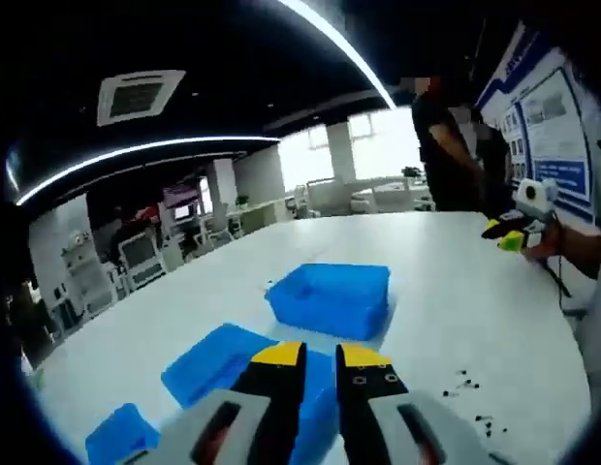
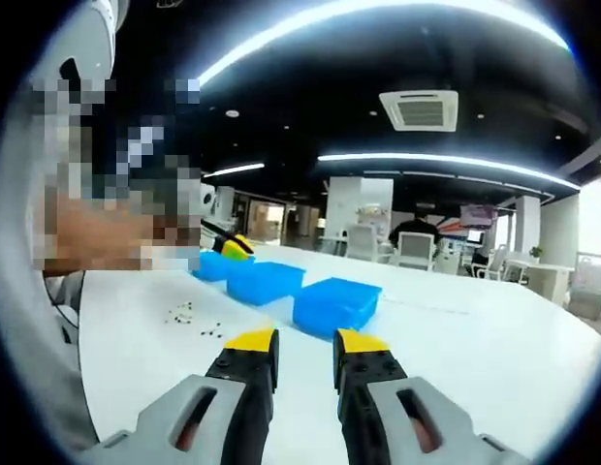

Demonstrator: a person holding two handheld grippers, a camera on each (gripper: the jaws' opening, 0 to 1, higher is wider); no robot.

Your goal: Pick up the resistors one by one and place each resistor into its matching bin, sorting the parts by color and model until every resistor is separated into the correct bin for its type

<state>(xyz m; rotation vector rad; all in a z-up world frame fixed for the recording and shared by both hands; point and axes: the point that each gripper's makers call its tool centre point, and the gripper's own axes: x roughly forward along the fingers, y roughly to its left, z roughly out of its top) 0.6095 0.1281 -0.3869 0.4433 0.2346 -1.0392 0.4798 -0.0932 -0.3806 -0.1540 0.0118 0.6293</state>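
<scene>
Resistors (image 2: 191, 318) lie scattered as tiny dark specks on your white worktop (image 2: 494, 358), near its edge closest to you and just beside the row of three blue bins. Your left gripper (image 1: 320, 356) hangs over the middle bin (image 1: 223, 360), its yellow-tipped jaws a narrow gap apart and holding nothing. Beyond it sits the far bin (image 1: 332, 297), and the near bin (image 1: 118, 433) lies toward the worktop's corner. Your right gripper (image 2: 305, 341) hovers above bare worktop, jaws slightly parted and empty, pointing at the closest bin. A person (image 1: 442, 145) stands at the far edge.
</scene>
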